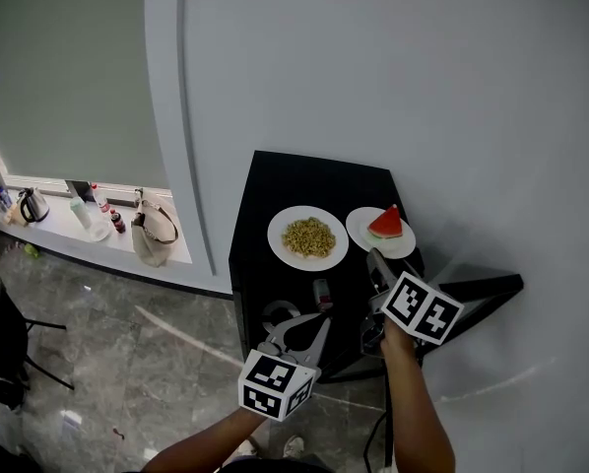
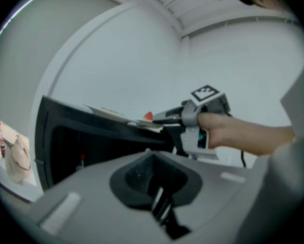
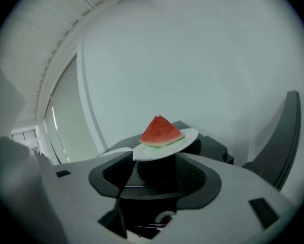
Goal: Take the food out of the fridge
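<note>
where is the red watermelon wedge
In the head view the red watermelon wedge lies on a white plate atop the black fridge, right of the plate of yellowish grains.

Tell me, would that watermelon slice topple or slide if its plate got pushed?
Likely topples: the slice seems to stand upright on its rind. It may slide too, since the plate looks smooth. The plate looks stiff, perhaps breakable, and sits near the edge of the fridge top.
</note>
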Demonstrator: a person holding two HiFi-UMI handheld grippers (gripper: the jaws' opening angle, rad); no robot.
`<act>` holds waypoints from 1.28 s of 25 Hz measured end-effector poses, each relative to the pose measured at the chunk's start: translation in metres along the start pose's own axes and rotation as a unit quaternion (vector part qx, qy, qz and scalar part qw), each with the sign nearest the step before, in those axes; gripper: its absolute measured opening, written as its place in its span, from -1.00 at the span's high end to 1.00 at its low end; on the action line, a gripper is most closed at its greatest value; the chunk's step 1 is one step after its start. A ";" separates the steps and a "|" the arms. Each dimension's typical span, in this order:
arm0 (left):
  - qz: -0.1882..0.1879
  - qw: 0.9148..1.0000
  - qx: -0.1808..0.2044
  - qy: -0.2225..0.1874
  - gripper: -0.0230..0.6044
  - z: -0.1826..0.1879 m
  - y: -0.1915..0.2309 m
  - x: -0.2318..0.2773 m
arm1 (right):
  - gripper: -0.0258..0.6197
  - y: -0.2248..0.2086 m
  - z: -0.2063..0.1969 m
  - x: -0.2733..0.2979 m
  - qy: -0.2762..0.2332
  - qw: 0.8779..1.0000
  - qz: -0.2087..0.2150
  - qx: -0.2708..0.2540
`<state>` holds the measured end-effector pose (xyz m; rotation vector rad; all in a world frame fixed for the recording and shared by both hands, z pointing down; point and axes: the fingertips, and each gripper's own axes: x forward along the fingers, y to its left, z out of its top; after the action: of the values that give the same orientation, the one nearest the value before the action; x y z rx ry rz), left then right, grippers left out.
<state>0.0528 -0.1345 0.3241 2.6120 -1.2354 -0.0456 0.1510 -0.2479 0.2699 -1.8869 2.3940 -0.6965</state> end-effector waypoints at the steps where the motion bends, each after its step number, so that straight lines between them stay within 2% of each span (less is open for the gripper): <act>1: 0.000 1.000 0.000 0.001 0.94 -0.001 0.000 0.000 | 0.20 0.001 -0.003 0.001 0.004 1.000 -0.006 -0.030; 5: 0.002 1.000 -0.001 0.002 0.94 -0.002 0.003 0.002 | 0.21 0.004 -0.013 0.006 0.026 0.988 -0.029 -0.146; 9: 0.004 1.000 -0.002 0.004 0.94 -0.003 0.006 0.001 | 0.22 0.013 -0.012 0.004 0.036 0.967 -0.037 -0.251; 10: 0.005 1.000 -0.002 0.004 0.94 -0.003 0.006 0.000 | 0.27 0.015 -0.012 0.004 0.041 0.959 -0.039 -0.277; 12: 0.006 1.000 -0.003 0.004 0.94 -0.003 0.008 0.000 | 0.56 0.017 -0.014 0.002 0.056 0.947 -0.042 -0.312; 14: 0.007 1.000 -0.004 0.006 0.94 -0.005 0.010 0.001 | 0.73 0.017 -0.015 0.003 0.062 0.946 -0.039 -0.316; 19: 0.009 1.000 -0.005 0.009 0.94 -0.009 0.011 0.000 | 0.75 0.015 -0.018 -0.003 0.057 0.956 -0.023 -0.287; 22: 0.010 1.000 -0.006 0.010 0.94 -0.010 0.012 0.000 | 0.86 0.016 -0.016 -0.009 0.047 0.959 -0.014 -0.281; 32: 0.011 1.000 -0.001 0.002 0.94 0.000 0.005 -0.002 | 0.87 0.029 -0.009 -0.029 0.008 0.969 0.023 -0.244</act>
<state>0.0477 -0.1362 0.3250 2.5961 -1.2614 -0.0378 0.1296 -0.2128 0.2604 -1.9632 2.8036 -0.1159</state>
